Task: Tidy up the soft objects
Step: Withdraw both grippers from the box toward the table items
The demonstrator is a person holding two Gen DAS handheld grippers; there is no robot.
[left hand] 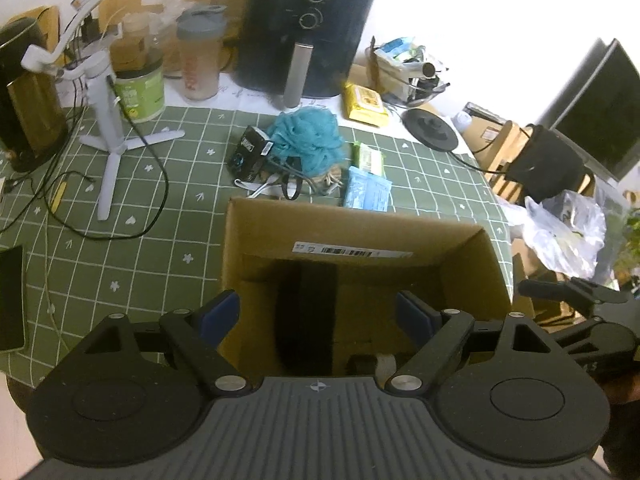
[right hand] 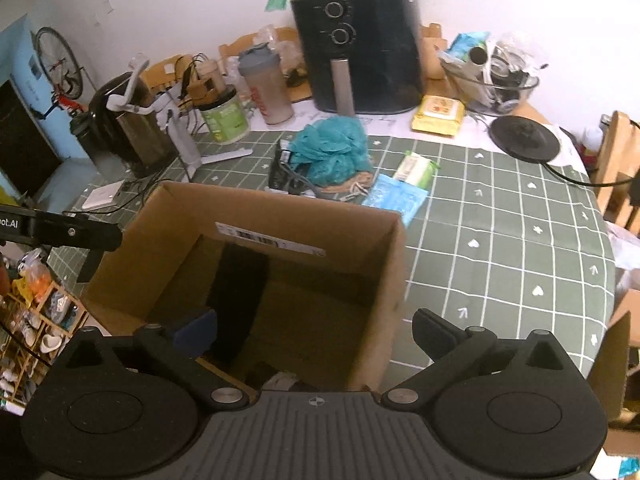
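**Both jaws empty over the box**

The left gripper (left hand: 318, 312) and right gripper (right hand: 314, 330) hang with jaws spread, holding nothing, above the open box (left hand: 256, 236). Something dark lies inside it. The teal pouf (left hand: 308, 140) and blue pack (left hand: 368, 190) wait on the counter (left hand: 140, 272) just beyond the box's far wall. Right of the box is free.

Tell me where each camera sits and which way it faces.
Left wrist: behind the open left claw, looking over the cardboard box toward the teal sponge; the right claw's edge shows far right.
Right wrist: behind the open right claw, over the box's right side; the other claw's arm shows left.
Shared: box, sponge, air fryer.
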